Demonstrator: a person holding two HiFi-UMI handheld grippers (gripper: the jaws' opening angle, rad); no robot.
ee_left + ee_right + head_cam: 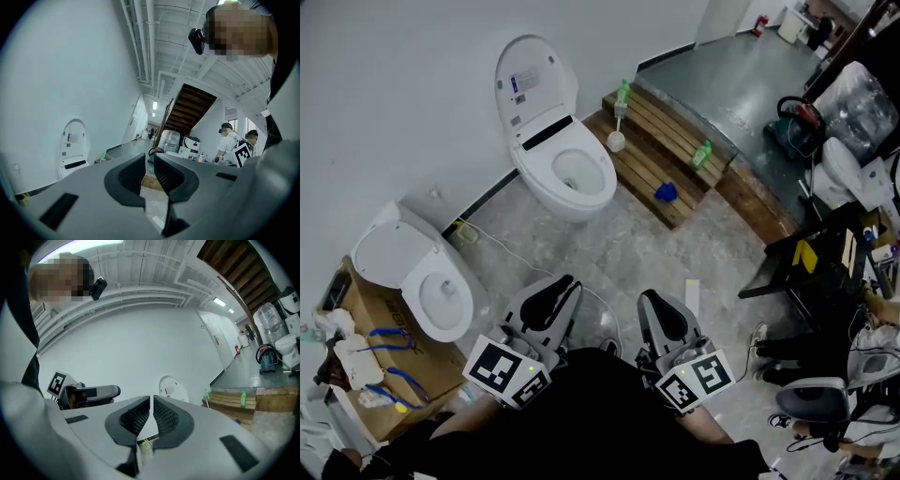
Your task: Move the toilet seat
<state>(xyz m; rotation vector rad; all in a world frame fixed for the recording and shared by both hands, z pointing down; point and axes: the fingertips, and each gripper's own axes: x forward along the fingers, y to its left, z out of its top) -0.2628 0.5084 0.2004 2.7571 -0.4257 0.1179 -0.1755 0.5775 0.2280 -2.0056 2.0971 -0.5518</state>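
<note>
Left gripper [565, 284] slightly apart, right gripper [652, 300] closed, toilet [542, 178] beyond.

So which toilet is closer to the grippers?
The left toilet, beside the cardboard box; the other toilet stands farther off, by the wooden platform.

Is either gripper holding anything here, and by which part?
Nothing is held. The left gripper has its jaws slightly apart, with only floor showing between them. The right gripper has its jaws together on nothing. Neither touches the far toilet.
</note>
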